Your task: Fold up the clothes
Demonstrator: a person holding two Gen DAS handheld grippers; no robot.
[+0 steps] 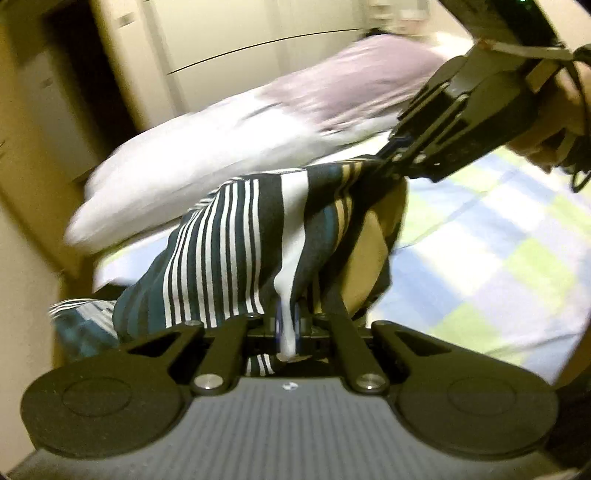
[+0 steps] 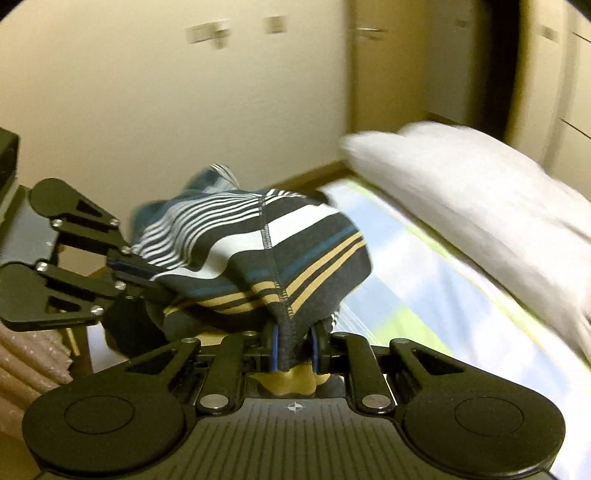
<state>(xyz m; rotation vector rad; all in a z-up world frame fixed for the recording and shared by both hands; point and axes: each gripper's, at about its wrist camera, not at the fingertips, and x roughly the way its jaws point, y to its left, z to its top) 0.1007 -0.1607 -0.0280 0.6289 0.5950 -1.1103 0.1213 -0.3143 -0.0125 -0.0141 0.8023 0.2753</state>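
A striped shirt (image 1: 236, 243) in dark blue, white, teal and tan hangs in the air between my two grippers, above the bed. My left gripper (image 1: 290, 325) is shut on a bunched white and dark fold of it. My right gripper (image 1: 384, 157) comes in from the upper right and is shut on the shirt's far edge. In the right wrist view the shirt (image 2: 258, 251) drapes over my right gripper (image 2: 293, 349), which is shut on a seamed dark edge. My left gripper (image 2: 147, 275) grips the shirt at the left.
A bed with a blue, green and white checked sheet (image 1: 480, 251) lies below. A white pillow (image 1: 192, 155) and a purple cloth (image 1: 354, 77) lie at its far side. Wardrobe doors (image 1: 207, 33) and a cream wall (image 2: 147, 92) stand behind.
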